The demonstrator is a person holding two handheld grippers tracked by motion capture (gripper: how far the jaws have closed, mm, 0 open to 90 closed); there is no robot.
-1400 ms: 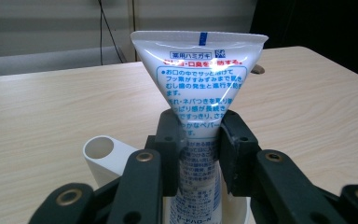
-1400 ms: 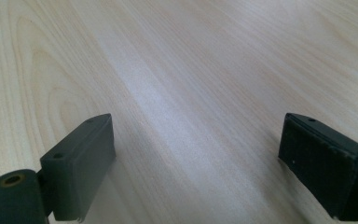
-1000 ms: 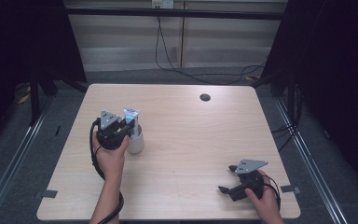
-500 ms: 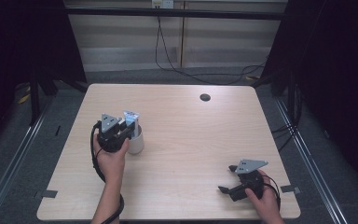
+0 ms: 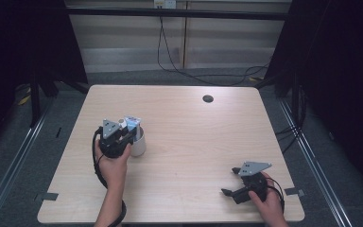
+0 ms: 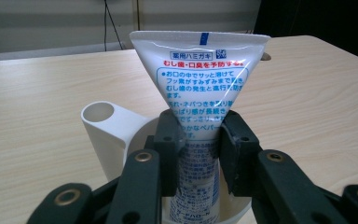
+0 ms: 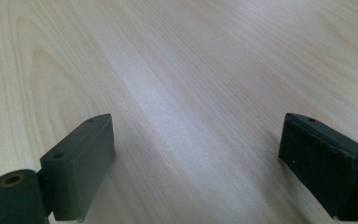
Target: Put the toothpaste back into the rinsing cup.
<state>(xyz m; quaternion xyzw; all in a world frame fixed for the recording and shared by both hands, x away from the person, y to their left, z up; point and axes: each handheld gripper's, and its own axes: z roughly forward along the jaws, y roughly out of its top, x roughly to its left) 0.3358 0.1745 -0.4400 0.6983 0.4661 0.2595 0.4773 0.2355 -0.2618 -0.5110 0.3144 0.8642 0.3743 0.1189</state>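
Observation:
A white toothpaste tube (image 6: 200, 79) with blue and red print stands crimped end up, its lower end inside a white cup (image 6: 107, 126) that has a small round side holder. My left gripper (image 6: 200, 140) is shut on the tube's middle, one jaw on each side. From the high view, the tube (image 5: 132, 122) and cup (image 5: 139, 142) sit at the table's left-middle, with the left gripper (image 5: 125, 131) over the cup's near rim. My right gripper (image 5: 230, 181) rests low near the front right corner. It stands open (image 7: 196, 158) over bare wood, with nothing between its jaws.
The light wooden table (image 5: 189, 142) has a small black round grommet (image 5: 208, 98) near its far edge. Cables (image 5: 170, 56) hang and trail on the floor behind. Dark frames and floor rails flank the table on both sides.
The left gripper and the tube have sunk slightly toward the cup. The right gripper has stayed where it was.

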